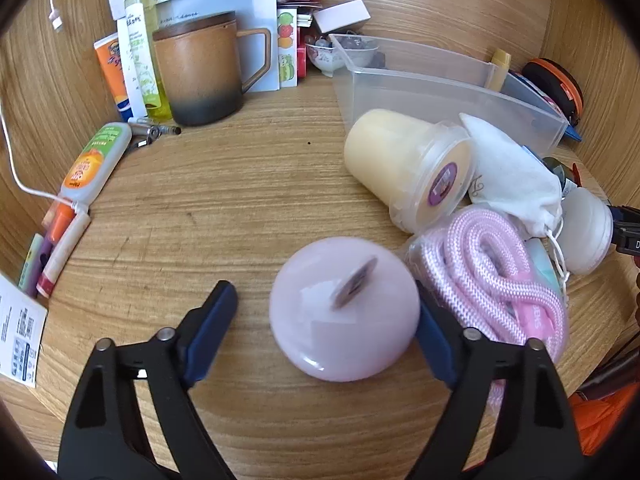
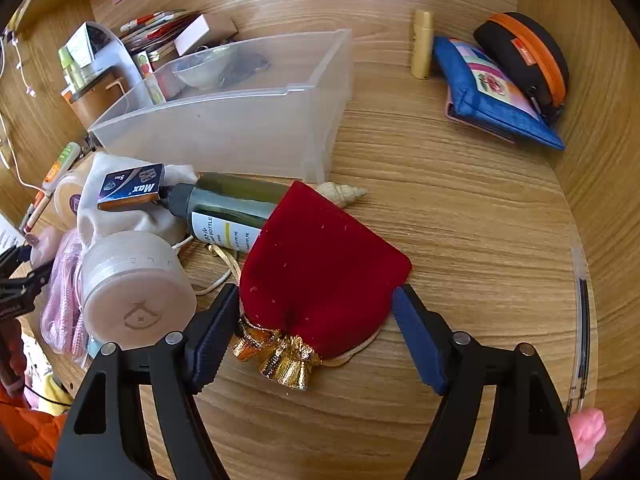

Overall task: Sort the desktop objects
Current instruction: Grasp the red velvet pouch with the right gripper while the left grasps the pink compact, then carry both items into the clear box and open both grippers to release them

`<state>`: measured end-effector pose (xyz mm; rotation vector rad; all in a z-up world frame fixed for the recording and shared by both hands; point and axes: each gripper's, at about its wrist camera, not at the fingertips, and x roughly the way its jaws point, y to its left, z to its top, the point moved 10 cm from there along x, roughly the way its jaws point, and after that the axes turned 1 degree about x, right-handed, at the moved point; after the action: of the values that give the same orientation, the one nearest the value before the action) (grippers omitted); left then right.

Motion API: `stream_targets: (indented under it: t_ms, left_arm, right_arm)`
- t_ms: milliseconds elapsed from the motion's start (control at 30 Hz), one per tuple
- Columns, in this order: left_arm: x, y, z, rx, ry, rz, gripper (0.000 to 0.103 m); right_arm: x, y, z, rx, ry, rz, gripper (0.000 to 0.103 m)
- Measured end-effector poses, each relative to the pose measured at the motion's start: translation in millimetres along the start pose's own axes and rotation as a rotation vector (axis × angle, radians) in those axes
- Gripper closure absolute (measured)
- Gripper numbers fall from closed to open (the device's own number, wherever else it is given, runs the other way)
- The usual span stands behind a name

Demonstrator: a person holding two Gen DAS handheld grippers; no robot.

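Left hand-held gripper (image 1: 326, 340): jaws spread around the pink round case (image 1: 345, 314); right pad touching or nearly so, left pad apart.
Right hand-held gripper (image 2: 316, 336): jaws apart, straddling the red velvet pouch (image 2: 320, 272); not pinching.
Clear bin (image 2: 224, 120): beyond both, the likely destination.
Technique: centre each object, close squarely, lift clear of neighbours.
Writing: "Max" on the small box (image 2: 132, 188); "BOTTLE" on the dark bottle (image 2: 236, 208).
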<state>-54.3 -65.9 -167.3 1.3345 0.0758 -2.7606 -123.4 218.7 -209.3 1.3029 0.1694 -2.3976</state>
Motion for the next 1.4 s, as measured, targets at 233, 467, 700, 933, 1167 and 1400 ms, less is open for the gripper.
stream_targets:
  t_ms: [233, 467, 700, 933, 1167, 1400]
  left_arm:
    - [2.2, -4.1, 5.1, 0.024, -0.022, 0.013, 0.040]
    - [0.1, -1.8, 3.5, 0.015, -0.041, 0.048, 0.040]
    - [-16.6, 3.5, 16.3, -0.024, -0.095, 0.021, 0.040]
    - [-38.8, 2.1, 33.1, -0.015, -0.152, 0.008, 0.040]
    - [-60.7, -3.7, 58.0, 0.001, -0.192, -0.047, 0.040]
    - [-86.1, -16.5, 89.3, 0.063, -0.216, -0.124, 0.040]
  right_arm:
    - [3.4, 0.1, 1.3, -0.036, -0.009, -0.008, 0.039]
    - [-1.3, -3.8, 0.3, -0.013, -0.033, 0.013, 0.059]
    - [-17.0, -3.6, 9.7, 0.005, -0.069, 0.053, 0.092]
    - [-32.6, 0.0, 17.8, -0.010, -0.108, 0.052, 0.092]
    - [-68.1, 3.1, 39.3, -0.032, -0.183, 0.065, 0.092]
    - [-104.6, 18.4, 61.9, -0.087, -0.257, 0.084, 0.092]
